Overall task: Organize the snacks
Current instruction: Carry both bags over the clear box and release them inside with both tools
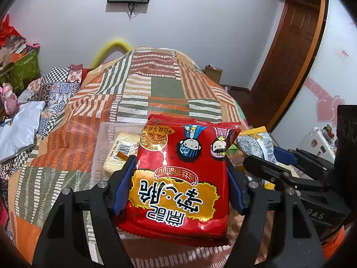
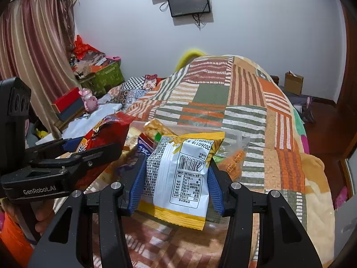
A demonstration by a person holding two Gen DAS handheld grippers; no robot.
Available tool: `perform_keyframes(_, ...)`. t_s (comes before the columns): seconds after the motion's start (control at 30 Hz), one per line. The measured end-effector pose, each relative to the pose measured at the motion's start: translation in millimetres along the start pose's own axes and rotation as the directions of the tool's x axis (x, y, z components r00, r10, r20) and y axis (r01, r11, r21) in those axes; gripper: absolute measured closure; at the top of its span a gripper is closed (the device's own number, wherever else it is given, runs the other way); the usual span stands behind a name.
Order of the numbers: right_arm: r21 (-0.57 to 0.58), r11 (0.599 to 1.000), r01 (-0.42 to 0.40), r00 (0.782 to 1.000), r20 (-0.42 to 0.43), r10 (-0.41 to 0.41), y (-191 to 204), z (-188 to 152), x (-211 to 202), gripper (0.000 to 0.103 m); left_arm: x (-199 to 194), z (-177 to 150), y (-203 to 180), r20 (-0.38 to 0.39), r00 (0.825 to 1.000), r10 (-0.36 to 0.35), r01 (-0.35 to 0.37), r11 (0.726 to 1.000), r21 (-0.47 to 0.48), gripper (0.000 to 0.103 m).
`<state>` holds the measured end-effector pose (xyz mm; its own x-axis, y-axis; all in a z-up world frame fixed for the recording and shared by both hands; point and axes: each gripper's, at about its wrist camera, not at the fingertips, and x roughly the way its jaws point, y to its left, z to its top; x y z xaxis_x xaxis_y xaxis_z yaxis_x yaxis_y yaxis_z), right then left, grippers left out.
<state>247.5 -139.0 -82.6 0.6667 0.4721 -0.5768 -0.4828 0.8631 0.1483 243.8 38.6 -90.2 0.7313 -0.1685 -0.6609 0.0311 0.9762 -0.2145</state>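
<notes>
My left gripper (image 1: 178,185) is shut on a red noodle snack bag (image 1: 178,174) with cartoon faces, held above the near end of a clear plastic bin (image 1: 104,134). A pale yellow packet (image 1: 118,151) lies inside that bin. My right gripper (image 2: 176,185) is shut on a white and yellow snack bag (image 2: 180,178), its barcode side facing the camera, over the same clear bin (image 2: 236,138). Several other snack packets (image 2: 156,131) lie in the bin under it. The right gripper and its bag (image 1: 258,143) show at the right of the left wrist view; the red bag (image 2: 104,134) shows at the left of the right wrist view.
The bin sits on a bed with a patchwork quilt (image 1: 160,84) in orange, green and white. Piled fabric and a white bag (image 1: 20,129) lie at the left. A green box (image 2: 107,76) with clutter stands by the curtain. A cardboard box (image 2: 293,82) and wooden door (image 1: 287,55) are at the right.
</notes>
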Motion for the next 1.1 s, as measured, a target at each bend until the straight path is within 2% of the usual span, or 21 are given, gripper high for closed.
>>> perform_keyframes(0.23,0.004,1.0,0.001,0.999,-0.032,-0.001,-4,-8,15,0.055,26,-6,5,-0.039,0.998,0.039,-0.039,0.999,-0.006,0.031)
perform_keyframes(0.47,-0.037,0.999,0.031,0.999,-0.026,-0.031,3,-11,18,0.053,31,-10,-1,-0.032,0.997,0.075,-0.074,0.996,0.039,0.03)
perform_keyframes(0.53,-0.042,0.999,0.032,0.999,-0.029,-0.033,4,-10,17,0.051,29,-11,-1,-0.038,0.997,0.072,-0.071,0.997,0.041,0.027)
perform_keyframes(0.6,-0.042,0.999,0.026,0.999,-0.034,-0.027,5,-10,15,0.043,27,-11,0,-0.046,0.997,0.061,-0.06,0.998,0.027,0.025)
perform_keyframes(0.8,-0.056,0.997,0.052,0.999,0.004,-0.052,9,-10,-1,0.03,11,-12,2,-0.043,0.998,0.04,-0.041,0.999,-0.011,0.024)
perform_keyframes(0.97,-0.048,0.997,0.053,0.998,0.029,-0.052,7,-8,-19,0.03,-12,-13,-4,-0.004,0.999,0.038,-0.038,0.999,-0.002,0.024)
perform_keyframes(1.1,-0.033,0.998,0.044,0.997,0.058,-0.042,8,-6,-40,0.03,-41,-14,-13,0.056,0.997,0.048,-0.049,0.999,0.022,0.024)
